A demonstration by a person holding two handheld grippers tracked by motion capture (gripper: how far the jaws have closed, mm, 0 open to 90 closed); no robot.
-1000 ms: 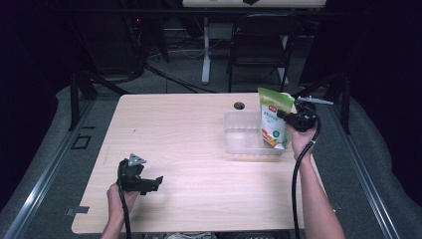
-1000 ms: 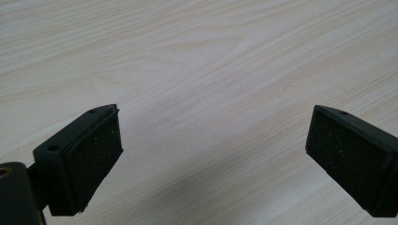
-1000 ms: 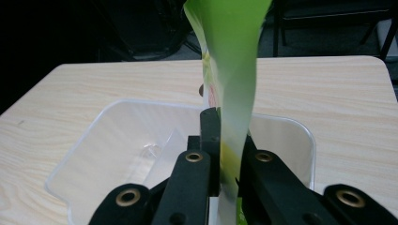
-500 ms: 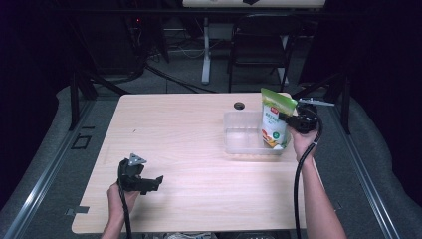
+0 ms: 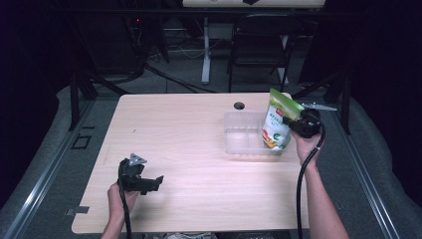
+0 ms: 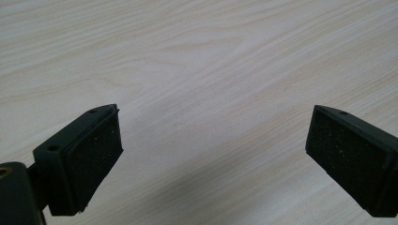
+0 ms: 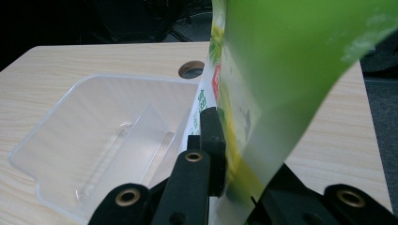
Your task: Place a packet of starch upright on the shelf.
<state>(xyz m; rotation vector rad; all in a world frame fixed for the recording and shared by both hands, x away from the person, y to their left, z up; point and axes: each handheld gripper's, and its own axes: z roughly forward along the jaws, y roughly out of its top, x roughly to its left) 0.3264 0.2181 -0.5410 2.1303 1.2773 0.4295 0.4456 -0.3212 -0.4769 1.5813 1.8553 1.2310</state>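
A green and white snack pouch hangs upright over the right end of a clear plastic bin, and my right gripper is shut on its right edge. In the right gripper view the pouch is pinched between the black jaws, with the bin below and to the left, nothing in it. My left gripper rests near the table's front left, held by a hand, jaws open. In the left gripper view both pads stand wide apart over bare wood.
The light wooden table has a round cable hole behind the bin. Dark chairs and desk legs stand beyond the far edge. A cable trails from each gripper along the forearms.
The pouch and right gripper have shifted slightly to the right and down, toward the bin's right end. The left gripper has stayed where it was.
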